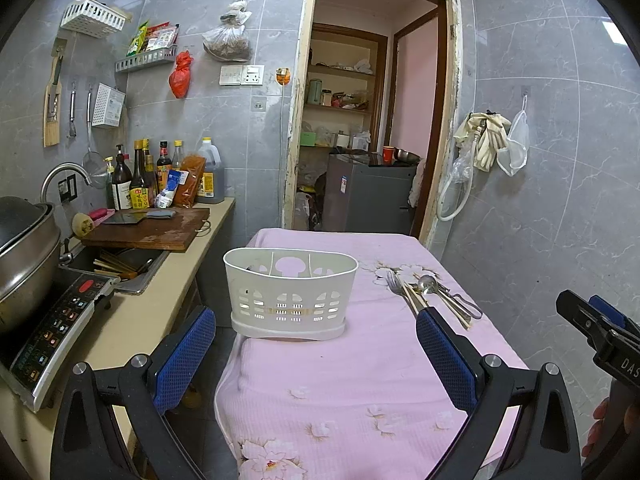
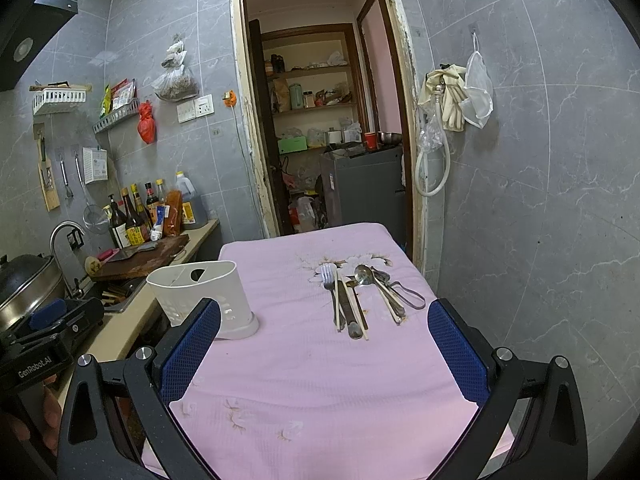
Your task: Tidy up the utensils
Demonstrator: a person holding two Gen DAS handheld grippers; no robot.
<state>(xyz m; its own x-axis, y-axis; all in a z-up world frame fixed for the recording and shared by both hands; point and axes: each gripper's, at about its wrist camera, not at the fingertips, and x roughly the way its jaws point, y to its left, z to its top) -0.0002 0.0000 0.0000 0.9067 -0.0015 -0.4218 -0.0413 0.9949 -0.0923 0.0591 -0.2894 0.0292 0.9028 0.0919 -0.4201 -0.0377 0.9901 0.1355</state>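
Observation:
A white slotted utensil holder (image 1: 290, 294) stands on the pink cloth-covered table (image 1: 352, 368), empty as far as I see; it also shows in the right wrist view (image 2: 204, 296). A fork (image 2: 329, 282), chopsticks (image 2: 340, 304), a spoon (image 2: 365, 275) and other metal utensils lie in a loose group on the table to its right, also seen in the left wrist view as a utensil pile (image 1: 430, 290). My left gripper (image 1: 316, 338) is open and empty, just before the holder. My right gripper (image 2: 324, 334) is open and empty, short of the utensils.
A kitchen counter (image 1: 168, 300) runs along the left with an induction cooker (image 1: 52, 332), a pot (image 1: 24, 252), a sink and a cutting board (image 1: 152, 232). An open doorway (image 2: 320, 120) lies behind the table. A tiled wall (image 2: 540, 200) is on the right.

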